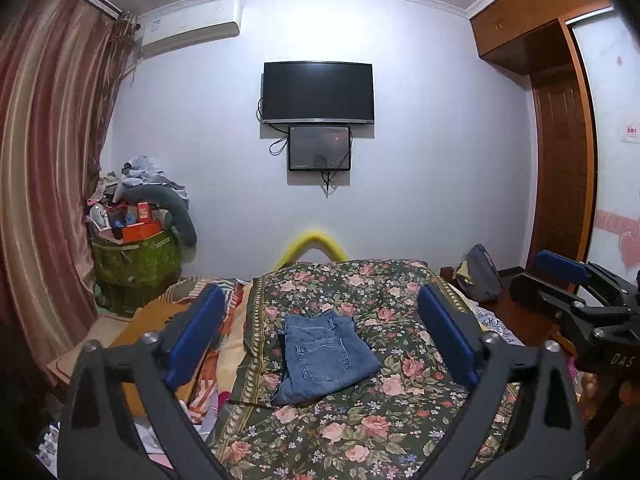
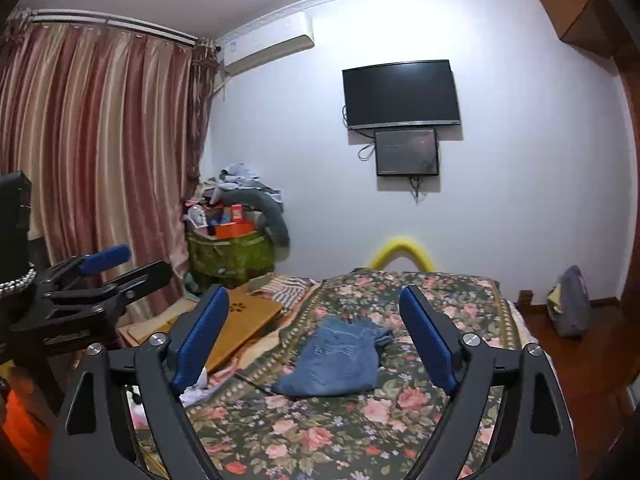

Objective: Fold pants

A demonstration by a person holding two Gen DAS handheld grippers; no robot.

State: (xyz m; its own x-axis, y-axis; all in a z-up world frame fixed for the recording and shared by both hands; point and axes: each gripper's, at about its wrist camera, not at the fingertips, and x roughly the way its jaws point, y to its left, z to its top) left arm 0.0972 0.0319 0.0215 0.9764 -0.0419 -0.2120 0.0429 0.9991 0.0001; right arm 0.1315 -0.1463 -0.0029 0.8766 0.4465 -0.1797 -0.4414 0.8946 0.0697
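A pair of blue jeans [image 1: 324, 356] lies folded into a compact stack on the floral bedspread [image 1: 400, 412], a back pocket facing up. My left gripper [image 1: 320, 320] hovers above and short of it, jaws wide, with nothing between the blue pads. In the right wrist view the same jeans [image 2: 336, 360] rest on the bedspread [image 2: 320, 432], and my right gripper [image 2: 314, 320] is likewise held back from them, open and empty. Each gripper shows at the edge of the other's view: the right gripper [image 1: 568, 280] at far right, the left gripper [image 2: 108, 268] at far left.
A flat orange-brown board [image 2: 248, 320] and striped cloth lie left of the bedspread. A green bin [image 1: 136, 264] heaped with clutter stands by the curtain [image 1: 52, 160]. A grey bag [image 1: 484, 272] sits on the floor at right near the wooden wardrobe [image 1: 560, 160]. A yellow curved bar [image 1: 312, 244] rises behind the bed.
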